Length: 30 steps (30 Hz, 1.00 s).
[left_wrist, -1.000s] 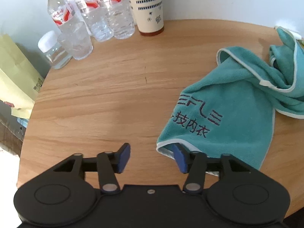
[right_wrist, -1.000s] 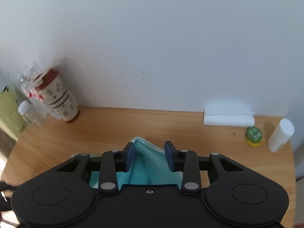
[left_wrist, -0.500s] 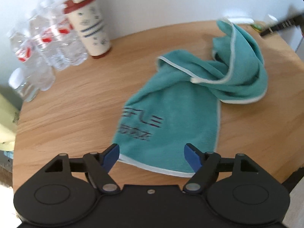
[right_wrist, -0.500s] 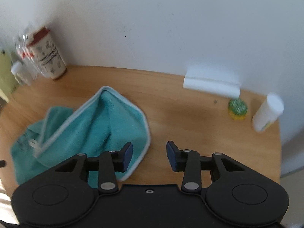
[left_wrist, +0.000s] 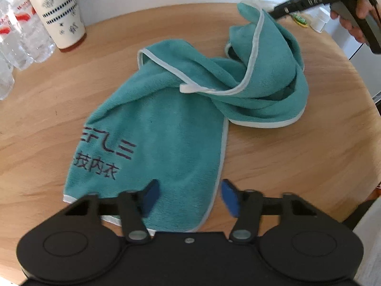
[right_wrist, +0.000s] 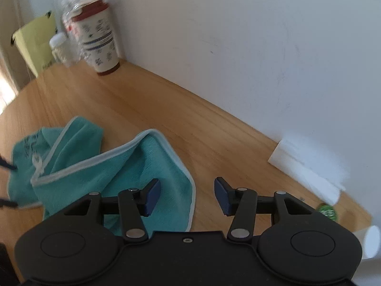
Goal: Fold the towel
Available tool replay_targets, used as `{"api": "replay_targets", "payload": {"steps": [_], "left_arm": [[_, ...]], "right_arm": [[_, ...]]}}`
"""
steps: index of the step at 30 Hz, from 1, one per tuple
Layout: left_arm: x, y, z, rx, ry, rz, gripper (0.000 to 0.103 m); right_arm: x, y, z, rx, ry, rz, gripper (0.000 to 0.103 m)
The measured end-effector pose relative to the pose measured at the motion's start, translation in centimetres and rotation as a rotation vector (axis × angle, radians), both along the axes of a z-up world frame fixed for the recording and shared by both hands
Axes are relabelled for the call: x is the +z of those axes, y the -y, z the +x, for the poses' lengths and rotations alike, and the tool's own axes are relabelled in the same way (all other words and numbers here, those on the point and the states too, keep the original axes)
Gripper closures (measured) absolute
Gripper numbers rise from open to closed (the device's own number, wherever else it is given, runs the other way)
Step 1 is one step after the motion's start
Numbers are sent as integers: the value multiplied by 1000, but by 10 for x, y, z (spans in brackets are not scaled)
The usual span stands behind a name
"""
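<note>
Your left gripper (left_wrist: 188, 196) gapes wide over the near edge of the teal towel (left_wrist: 166, 128), gripping nothing. Your right gripper (right_wrist: 187, 196) is equally spread and empty, straddling the towel's far corner on the wooden table (right_wrist: 166, 100).

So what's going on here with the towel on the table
A person with a gripper in each hand is about to fold a teal towel on a round wooden table. The towel lies crumpled, its far end twisted, not yet folded. The left gripper is open over the near printed end. The right gripper is open too, hovering at the far edge. Neither holds the cloth.
</note>
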<state>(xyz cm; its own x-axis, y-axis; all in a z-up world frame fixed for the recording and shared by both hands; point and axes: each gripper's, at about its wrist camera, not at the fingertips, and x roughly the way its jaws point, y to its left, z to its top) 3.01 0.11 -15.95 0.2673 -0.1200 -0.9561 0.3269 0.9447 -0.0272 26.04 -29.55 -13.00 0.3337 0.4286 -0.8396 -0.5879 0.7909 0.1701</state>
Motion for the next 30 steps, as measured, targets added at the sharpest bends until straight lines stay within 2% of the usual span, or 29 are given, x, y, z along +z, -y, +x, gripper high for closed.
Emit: {"api": "replay_targets", "payload": {"steps": [3,7,10,13,15,16,17,18,20,21,25,30], "left_arm": [[-3,5,1,3,-16,9,53],[-4,12,1,20,-37,12,53],[-6,16,0,23,-49,31,62],[-4,16,1,51,-58,32,63],[-3,15,2,68,-66,19,70],[-2,15,1,69,-62,27,79],[-3,16,0,70,-50,54,83],[-3,16,0,71,-39,72,93],[-2,17,-3,77,-15,99,96],[-2,17,-4,79,-9,99,96],[2,18,-11,85,26,100,98],[18,9,-16,114,67,71,98]], "right_arm": [[-7,1,11,44,-64,67,47],[-21,-7,25,132,-115,68,47],[-30,-10,34,165,-180,98,47],[-35,-16,37,206,-199,90,47],[-37,-16,38,217,-223,106,47],[-39,-16,38,219,-242,113,47],[-40,-15,38,220,-252,114,47],[-41,-14,37,222,-261,114,49],[-41,-13,33,252,-275,143,90],[-40,-13,31,270,-289,168,103],[-29,-10,21,260,-233,163,103],[0,10,4,168,-164,254,103]]}}
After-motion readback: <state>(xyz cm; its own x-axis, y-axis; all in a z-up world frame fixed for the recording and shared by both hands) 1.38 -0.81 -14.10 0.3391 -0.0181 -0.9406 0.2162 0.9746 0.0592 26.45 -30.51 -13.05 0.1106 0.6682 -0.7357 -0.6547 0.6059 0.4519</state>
